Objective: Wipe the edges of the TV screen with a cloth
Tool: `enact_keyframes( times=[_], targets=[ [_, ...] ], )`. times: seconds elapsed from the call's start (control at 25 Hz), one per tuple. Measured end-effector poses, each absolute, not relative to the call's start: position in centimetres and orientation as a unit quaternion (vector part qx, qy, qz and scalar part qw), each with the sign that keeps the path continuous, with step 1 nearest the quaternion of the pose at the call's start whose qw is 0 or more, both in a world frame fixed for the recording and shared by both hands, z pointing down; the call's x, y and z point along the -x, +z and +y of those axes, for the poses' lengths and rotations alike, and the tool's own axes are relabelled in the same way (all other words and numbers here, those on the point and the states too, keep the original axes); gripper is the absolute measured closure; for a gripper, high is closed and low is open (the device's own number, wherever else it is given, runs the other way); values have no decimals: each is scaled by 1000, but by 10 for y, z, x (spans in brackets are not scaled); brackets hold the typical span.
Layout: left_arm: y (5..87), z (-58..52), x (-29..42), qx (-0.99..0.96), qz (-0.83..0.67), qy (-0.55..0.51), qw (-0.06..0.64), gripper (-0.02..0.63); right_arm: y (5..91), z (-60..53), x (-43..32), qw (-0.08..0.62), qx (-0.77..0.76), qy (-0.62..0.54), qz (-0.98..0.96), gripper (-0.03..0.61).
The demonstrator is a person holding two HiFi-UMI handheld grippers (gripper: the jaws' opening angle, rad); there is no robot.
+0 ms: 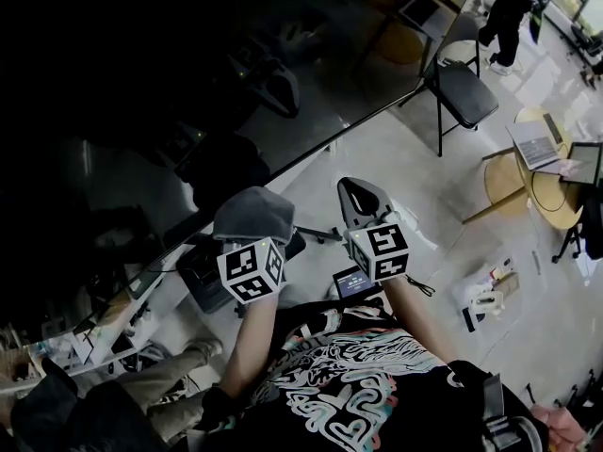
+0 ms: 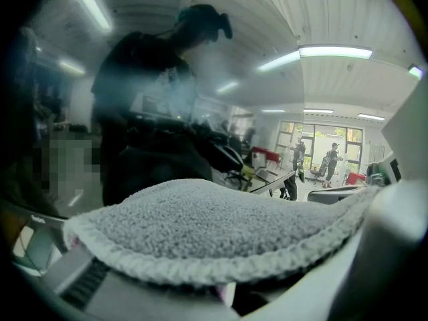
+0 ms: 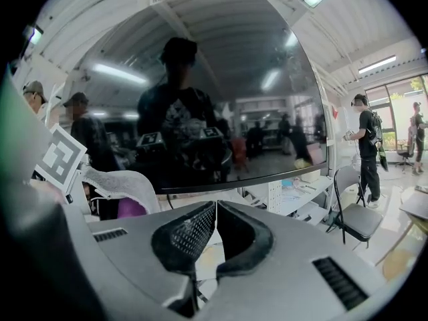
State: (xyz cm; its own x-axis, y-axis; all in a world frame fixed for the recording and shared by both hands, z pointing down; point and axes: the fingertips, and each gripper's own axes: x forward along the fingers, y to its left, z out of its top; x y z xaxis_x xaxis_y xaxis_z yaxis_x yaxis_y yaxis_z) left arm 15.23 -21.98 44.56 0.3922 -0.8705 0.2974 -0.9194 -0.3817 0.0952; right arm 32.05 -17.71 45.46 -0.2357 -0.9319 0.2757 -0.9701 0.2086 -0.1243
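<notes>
Screen dominates: the dark TV screen (image 1: 141,83) fills the head view's upper left, its lower edge slanting just ahead of both my grippers. Only the right gripper view shows that edge whole, above a cluttered counter (image 3: 304,187). Open floor (image 1: 396,158) spreads to my right, toward a folding chair (image 1: 462,88). My left gripper (image 1: 252,226) has its fingers closed on a grey cloth (image 2: 214,226), draped over them near that lower edge. My right gripper (image 3: 215,209) has its fingers pressed together, empty.
</notes>
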Motion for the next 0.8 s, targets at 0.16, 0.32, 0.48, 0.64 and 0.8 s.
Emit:
enact_keyframes(
  times=[0.16, 0.32, 0.48, 0.64, 0.8],
  targets=[
    [445, -219, -157, -827, -540, 98, 126, 581, 451, -170, -328, 66, -621, 138, -769, 548],
    [445, -221, -169, -831, -533, 99, 124, 581, 450, -165, -341, 62, -630, 134, -762, 548],
    [446, -224, -181, -834, -528, 99, 123, 581, 449, -163, -353, 58, -636, 141, -757, 548],
    [446, -229, -188, -837, -524, 103, 123, 581, 447, -161, -364, 58, -645, 142, -749, 548],
    [447, -230, -194, -840, -518, 104, 124, 581, 449, -154, -377, 57, -659, 146, -735, 548]
  ],
)
